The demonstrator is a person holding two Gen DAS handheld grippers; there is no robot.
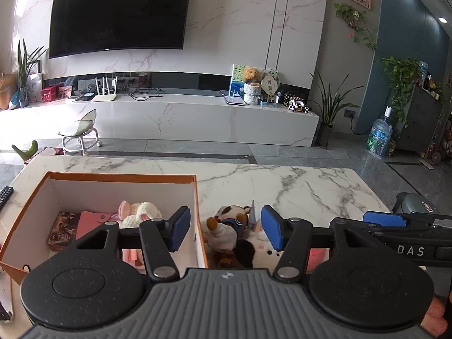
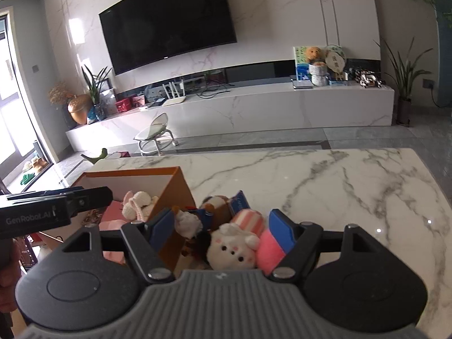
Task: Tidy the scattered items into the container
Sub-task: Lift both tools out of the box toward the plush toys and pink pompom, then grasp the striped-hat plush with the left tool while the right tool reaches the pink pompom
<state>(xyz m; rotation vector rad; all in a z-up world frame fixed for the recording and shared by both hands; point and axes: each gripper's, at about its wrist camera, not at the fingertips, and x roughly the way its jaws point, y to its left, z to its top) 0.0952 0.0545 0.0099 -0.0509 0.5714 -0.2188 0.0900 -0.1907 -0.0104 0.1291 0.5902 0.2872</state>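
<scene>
An orange box (image 1: 124,176) with a white inside stands at the table's left. In it lie a crocheted cream and pink bunny (image 1: 139,212), a pink wallet (image 1: 91,221) and a patterned card (image 1: 60,230). My left gripper (image 1: 226,230) is open and holds nothing, its jaws astride the box's right wall. Just right of the box lies a heap of plush toys: a brown and white one (image 1: 231,217) and a white bunny (image 2: 231,247) with pink striped parts (image 2: 251,220). My right gripper (image 2: 223,228) is open above that heap, the toys showing between its blue pads (image 2: 282,233).
The white marble table (image 2: 339,186) stretches bare to the right and behind the toys. A black remote (image 1: 5,195) lies at its left edge. Beyond the far edge are a small stool (image 1: 80,132) on the floor and a low TV bench.
</scene>
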